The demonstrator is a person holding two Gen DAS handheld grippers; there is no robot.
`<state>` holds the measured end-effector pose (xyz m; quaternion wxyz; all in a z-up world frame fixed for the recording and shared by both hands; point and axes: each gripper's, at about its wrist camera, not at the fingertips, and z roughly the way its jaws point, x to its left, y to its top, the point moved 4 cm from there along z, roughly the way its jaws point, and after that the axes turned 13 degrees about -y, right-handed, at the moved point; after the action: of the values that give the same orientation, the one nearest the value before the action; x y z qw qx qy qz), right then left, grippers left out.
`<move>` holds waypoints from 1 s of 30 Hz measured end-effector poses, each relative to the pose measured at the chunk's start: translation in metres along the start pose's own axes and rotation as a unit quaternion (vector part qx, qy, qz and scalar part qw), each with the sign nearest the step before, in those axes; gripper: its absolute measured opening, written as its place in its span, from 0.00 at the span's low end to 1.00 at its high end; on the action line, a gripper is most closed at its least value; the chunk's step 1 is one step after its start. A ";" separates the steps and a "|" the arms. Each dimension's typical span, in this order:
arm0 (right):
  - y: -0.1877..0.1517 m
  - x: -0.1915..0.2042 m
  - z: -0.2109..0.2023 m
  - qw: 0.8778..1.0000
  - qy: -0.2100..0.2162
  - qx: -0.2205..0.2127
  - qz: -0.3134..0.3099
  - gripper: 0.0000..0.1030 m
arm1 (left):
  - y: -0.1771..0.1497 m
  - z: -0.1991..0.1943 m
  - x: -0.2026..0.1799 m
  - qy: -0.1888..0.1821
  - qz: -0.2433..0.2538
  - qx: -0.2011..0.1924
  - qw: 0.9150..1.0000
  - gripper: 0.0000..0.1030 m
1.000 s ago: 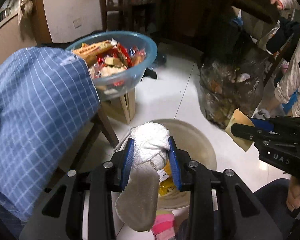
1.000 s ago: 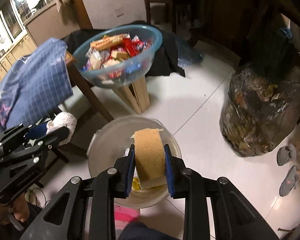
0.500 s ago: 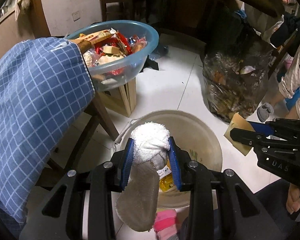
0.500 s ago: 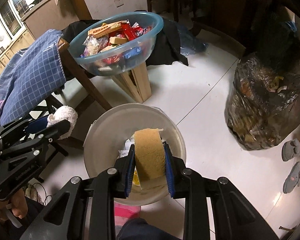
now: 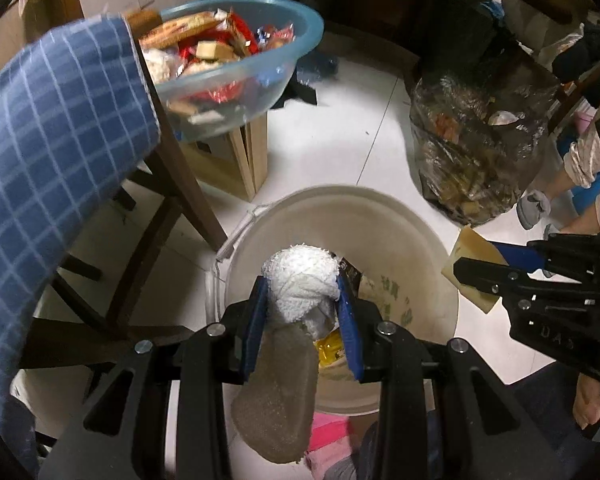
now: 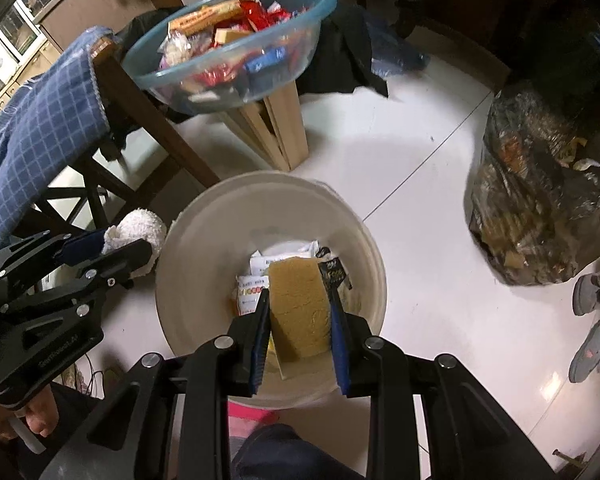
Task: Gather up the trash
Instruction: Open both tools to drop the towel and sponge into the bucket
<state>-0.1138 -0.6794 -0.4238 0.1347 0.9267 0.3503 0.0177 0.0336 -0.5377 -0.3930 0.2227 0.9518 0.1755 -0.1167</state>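
My left gripper [image 5: 302, 280] is shut on a white fuzzy sock [image 5: 300, 280] whose grey sole hangs down toward the camera. It hovers over the near-left part of a cream round bin [image 5: 420, 240] on the floor. My right gripper [image 6: 298, 292] is shut on a tan sponge-like slab [image 6: 298, 308] and points down into the same bin [image 6: 204, 240], which holds several wrappers [image 6: 256, 280]. In the right wrist view the left gripper [image 6: 120, 240] with the sock [image 6: 138, 224] sits at the bin's left rim. In the left wrist view the right gripper [image 5: 468, 260] holds the tan slab [image 5: 470, 248] at the bin's right rim.
A blue plastic bowl [image 5: 300, 40] full of snack packets rests on a wooden stand [image 5: 240, 164]. A chair draped with blue checked cloth [image 5: 52, 152] stands on the left. A full dark rubbish bag [image 6: 548, 184] sits on the white floor to the right, with grey slippers [image 6: 592, 320] beside it.
Both grippers have sunk toward the bin, which looks larger and nearer now. The sock and the tan slab stay clamped as before.
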 end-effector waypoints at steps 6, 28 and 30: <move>-0.003 0.001 0.024 1.000 0.004 0.027 -0.001 0.27 | -0.004 0.021 0.005 0.002 -0.003 0.026 1.000 0.32; -0.004 -0.012 0.034 1.000 0.012 0.024 0.005 0.38 | -0.006 0.038 0.011 0.008 -0.009 0.039 0.999 0.45; -0.004 -0.013 0.033 1.000 0.012 0.024 0.006 0.38 | -0.006 0.038 0.011 0.008 -0.008 0.040 0.999 0.45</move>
<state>-0.1218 -0.6928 -0.4561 0.1084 0.9316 0.3464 0.0210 0.0358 -0.5475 -0.4320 0.1823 0.9595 0.1799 -0.1175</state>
